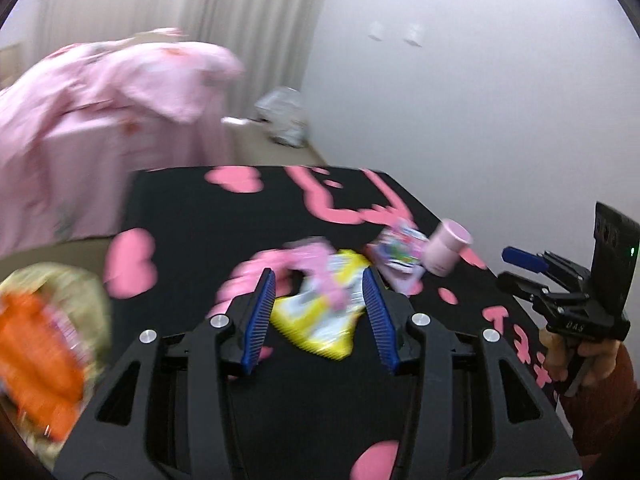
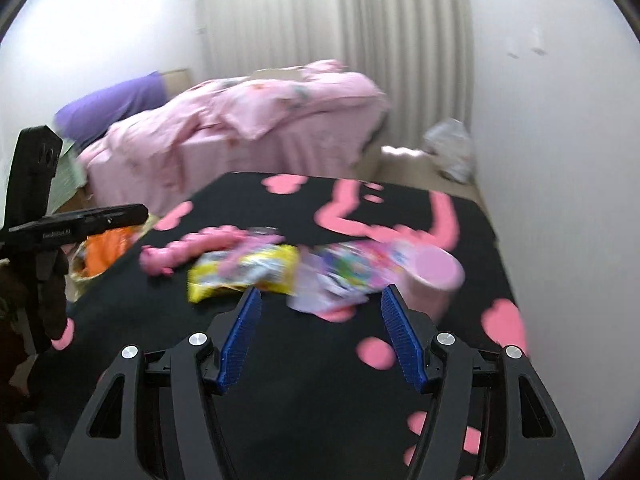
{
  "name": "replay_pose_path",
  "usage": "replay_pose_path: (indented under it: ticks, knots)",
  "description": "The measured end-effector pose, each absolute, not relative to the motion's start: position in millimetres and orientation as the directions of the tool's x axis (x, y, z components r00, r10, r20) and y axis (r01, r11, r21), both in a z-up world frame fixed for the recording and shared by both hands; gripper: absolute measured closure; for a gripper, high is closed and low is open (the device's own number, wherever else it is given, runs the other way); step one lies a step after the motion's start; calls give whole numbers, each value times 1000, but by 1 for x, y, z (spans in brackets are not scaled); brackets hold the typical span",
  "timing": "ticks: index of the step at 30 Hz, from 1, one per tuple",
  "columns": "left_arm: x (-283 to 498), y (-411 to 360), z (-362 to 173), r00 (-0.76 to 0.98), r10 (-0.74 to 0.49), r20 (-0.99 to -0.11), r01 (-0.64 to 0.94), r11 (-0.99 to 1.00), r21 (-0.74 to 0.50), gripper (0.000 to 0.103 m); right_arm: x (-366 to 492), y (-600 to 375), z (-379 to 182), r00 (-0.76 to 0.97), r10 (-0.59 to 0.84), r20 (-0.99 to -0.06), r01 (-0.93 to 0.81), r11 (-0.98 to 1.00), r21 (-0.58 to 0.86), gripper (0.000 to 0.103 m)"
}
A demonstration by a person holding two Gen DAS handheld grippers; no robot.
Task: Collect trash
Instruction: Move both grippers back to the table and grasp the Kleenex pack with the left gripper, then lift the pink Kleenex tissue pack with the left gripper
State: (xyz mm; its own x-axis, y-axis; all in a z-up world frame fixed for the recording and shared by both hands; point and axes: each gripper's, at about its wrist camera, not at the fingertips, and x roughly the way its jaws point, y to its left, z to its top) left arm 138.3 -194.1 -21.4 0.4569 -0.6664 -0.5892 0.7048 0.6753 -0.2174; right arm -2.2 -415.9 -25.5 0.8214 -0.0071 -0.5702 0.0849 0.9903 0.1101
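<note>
A yellow snack wrapper [image 1: 320, 312] lies on the black table with pink hearts [image 1: 192, 216]; it also shows in the right wrist view [image 2: 244, 272]. My left gripper [image 1: 320, 280] is open, its jaws on either side of the wrapper just above it. A colourful white wrapper [image 2: 348, 276] lies beside it, with a pink cup [image 2: 436, 276] on its side to the right. A pink toy [image 2: 188, 252] lies to the left of the yellow wrapper. My right gripper [image 2: 320, 300] is open and empty, just short of the colourful wrapper.
A bin with orange trash [image 1: 44, 352] stands off the table's left edge. A bed with pink bedding [image 2: 248, 120] is behind the table. A white bag [image 2: 448, 152] lies on the floor by the wall.
</note>
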Motion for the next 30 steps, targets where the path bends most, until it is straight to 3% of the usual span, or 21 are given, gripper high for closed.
replay_pose_path:
  ticks: [7, 13, 17, 18, 19, 22, 30]
  knots:
    - [162, -316, -48, 325, -628, -707, 803, 578, -144, 60, -32, -467, -48, 806, -93, -584, 241, 953, 181, 43]
    - [189, -387, -79, 271, -550, -790, 797, 589, -136, 60, -43, -491, -67, 766, -69, -639, 300, 917, 261, 43]
    - [195, -397, -99, 252, -486, -837, 771, 623, -129, 60, -48, -487, -71, 759, -69, -648, 283, 931, 232, 43]
    - [192, -395, -99, 257, -491, -832, 772, 622, -129, 63, -49, -486, -72, 757, -70, -649, 278, 934, 224, 43]
    - [183, -391, -99, 255, -495, -831, 786, 607, -121, 73, -50, -486, -73, 757, -69, -650, 276, 935, 222, 43]
    - [159, -381, -98, 262, -483, -835, 823, 565, -68, 79, -49, -487, -78, 755, -64, -653, 281, 931, 234, 43]
    - [113, -331, -90, 247, -476, -844, 799, 592, -100, 84, -37, -461, -75, 752, -28, -658, 213, 956, 202, 43]
